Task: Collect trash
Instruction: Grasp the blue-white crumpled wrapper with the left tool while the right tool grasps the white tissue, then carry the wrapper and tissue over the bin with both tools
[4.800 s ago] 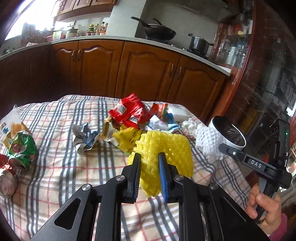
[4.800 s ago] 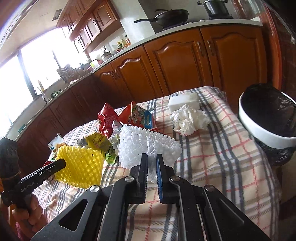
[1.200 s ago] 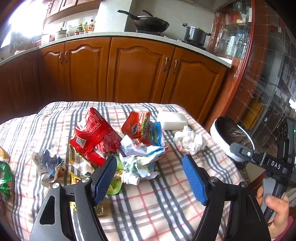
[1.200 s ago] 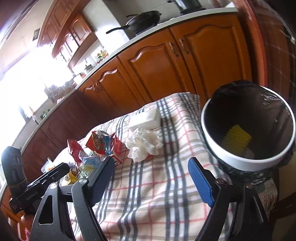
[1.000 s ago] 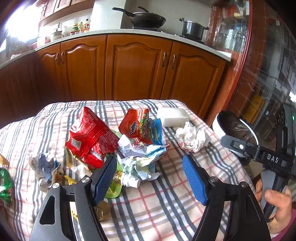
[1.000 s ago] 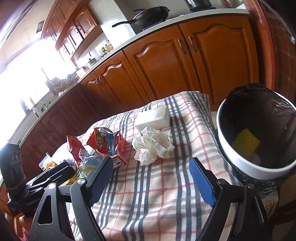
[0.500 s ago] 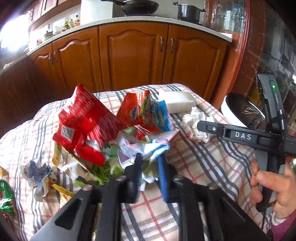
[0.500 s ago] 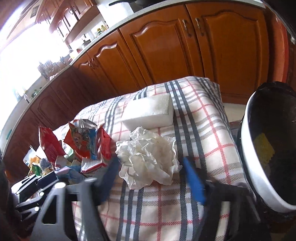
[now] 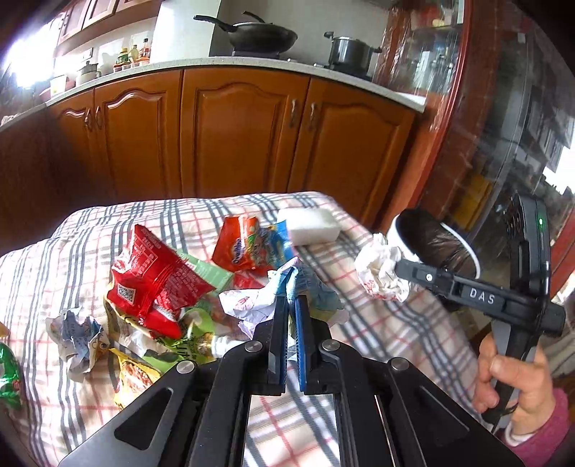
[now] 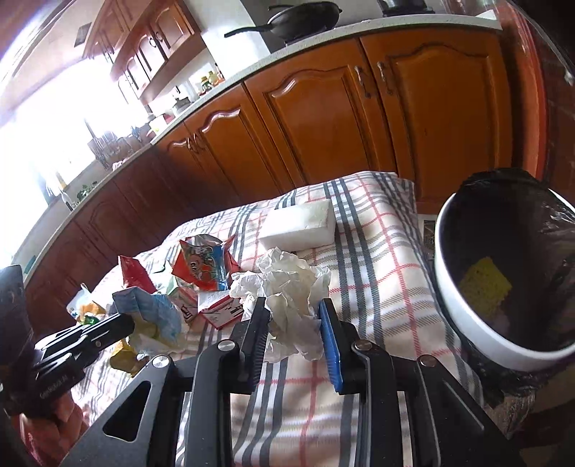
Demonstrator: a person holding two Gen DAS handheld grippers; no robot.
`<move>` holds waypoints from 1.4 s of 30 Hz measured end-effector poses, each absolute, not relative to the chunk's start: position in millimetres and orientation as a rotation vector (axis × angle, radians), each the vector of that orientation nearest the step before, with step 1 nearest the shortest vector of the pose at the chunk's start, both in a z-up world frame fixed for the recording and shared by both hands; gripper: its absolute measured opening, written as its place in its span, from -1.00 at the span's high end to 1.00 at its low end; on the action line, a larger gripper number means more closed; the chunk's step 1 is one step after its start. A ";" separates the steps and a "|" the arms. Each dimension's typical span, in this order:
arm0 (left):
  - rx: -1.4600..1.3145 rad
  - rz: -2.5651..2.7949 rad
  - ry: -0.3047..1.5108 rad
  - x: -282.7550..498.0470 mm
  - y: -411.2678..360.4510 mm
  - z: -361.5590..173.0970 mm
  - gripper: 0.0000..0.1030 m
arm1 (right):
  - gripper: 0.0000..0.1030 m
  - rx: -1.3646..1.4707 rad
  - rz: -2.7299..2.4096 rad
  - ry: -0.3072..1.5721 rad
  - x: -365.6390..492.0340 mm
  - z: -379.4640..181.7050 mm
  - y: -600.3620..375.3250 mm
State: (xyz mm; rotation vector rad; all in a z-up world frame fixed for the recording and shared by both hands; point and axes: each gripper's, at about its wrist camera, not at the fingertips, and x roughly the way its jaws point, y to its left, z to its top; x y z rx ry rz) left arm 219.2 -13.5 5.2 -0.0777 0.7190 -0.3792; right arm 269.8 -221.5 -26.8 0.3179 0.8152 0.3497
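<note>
On checked cloth (image 10: 359, 273): crumpled white tissue (image 10: 287, 287); red, blue, green wrappers (image 9: 161, 280).

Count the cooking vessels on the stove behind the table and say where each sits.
2. A black wok sits on the left burner, and a steel lidded pot on the burner to its right. Others may be hidden beyond the frame.

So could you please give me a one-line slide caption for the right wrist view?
Right claw closing around crumpled white tissue on plaid tablecloth, beside black-lined white bin.
</note>
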 end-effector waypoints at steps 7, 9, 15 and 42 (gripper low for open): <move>-0.074 -0.438 0.698 210.0 -27.6 14.2 0.96 | 0.45 0.351 0.303 0.776 246.9 -17.6 -250.6; -0.065 -0.452 0.695 209.7 -34.7 16.0 0.96 | 0.45 0.361 0.285 0.765 240.1 -14.5 -259.8; -0.045 -0.496 0.695 215.6 -56.3 15.9 0.96 | 0.45 0.374 0.237 0.740 227.0 -8.2 -282.7; 0.037 -0.649 0.706 286.0 -168.5 22.5 0.96 | 0.45 0.419 0.054 0.682 225.7 -1.0 -379.3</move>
